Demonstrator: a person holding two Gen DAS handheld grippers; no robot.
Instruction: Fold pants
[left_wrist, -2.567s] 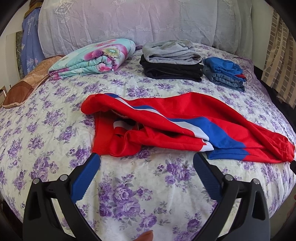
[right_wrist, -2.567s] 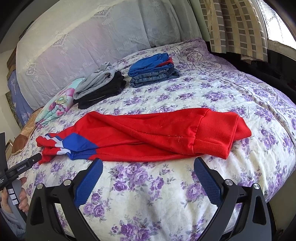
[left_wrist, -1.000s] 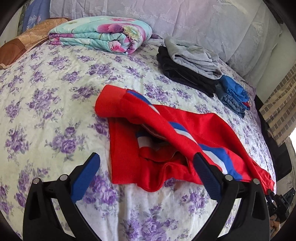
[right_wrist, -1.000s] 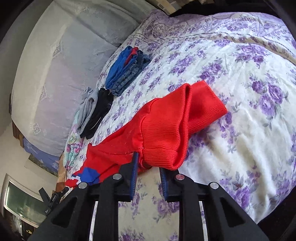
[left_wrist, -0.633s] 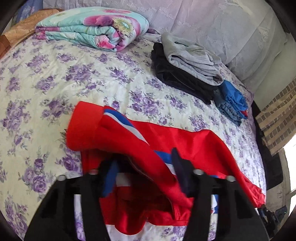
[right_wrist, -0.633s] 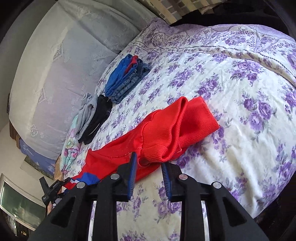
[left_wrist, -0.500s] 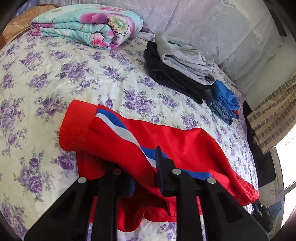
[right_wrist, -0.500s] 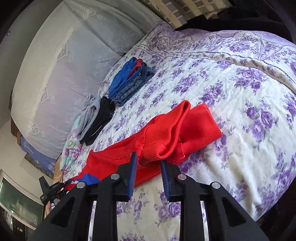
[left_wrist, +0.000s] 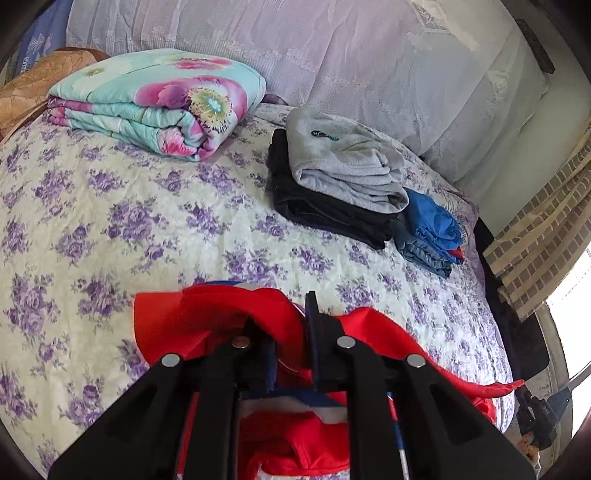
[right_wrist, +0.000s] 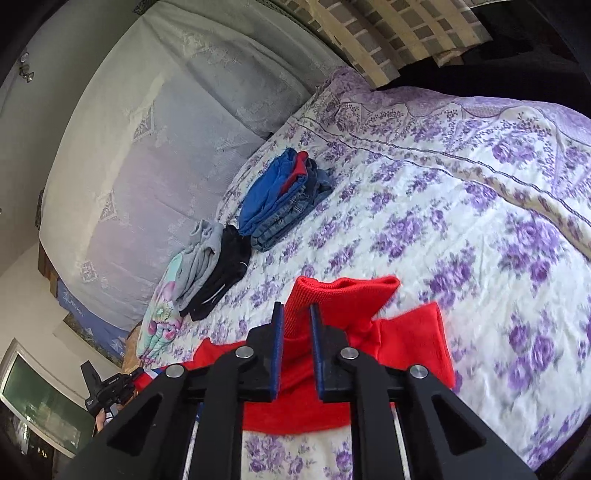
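The red pants (left_wrist: 207, 317) with blue and white side stripes lie at the near edge of the bed. My left gripper (left_wrist: 284, 332) is shut on the waistband end and holds it raised off the bedspread. My right gripper (right_wrist: 295, 325) is shut on the ribbed red cuff end (right_wrist: 343, 299), also lifted. The second cuff (right_wrist: 413, 339) hangs beside it. Cloth between the two ends sags below the jaws.
The bed has a purple-flowered bedspread (left_wrist: 110, 221). At the back lie a folded floral quilt (left_wrist: 159, 103), a grey and black folded stack (left_wrist: 340, 173) and a blue and denim stack (left_wrist: 428, 229). A large white pillow (left_wrist: 332, 48) lines the headboard. Curtains (left_wrist: 546, 236) hang at right.
Both grippers have closed on the pants, the left on the waistband, the right on the cuff. Both ends have been lifted off the bed and moved toward the folded stacks.
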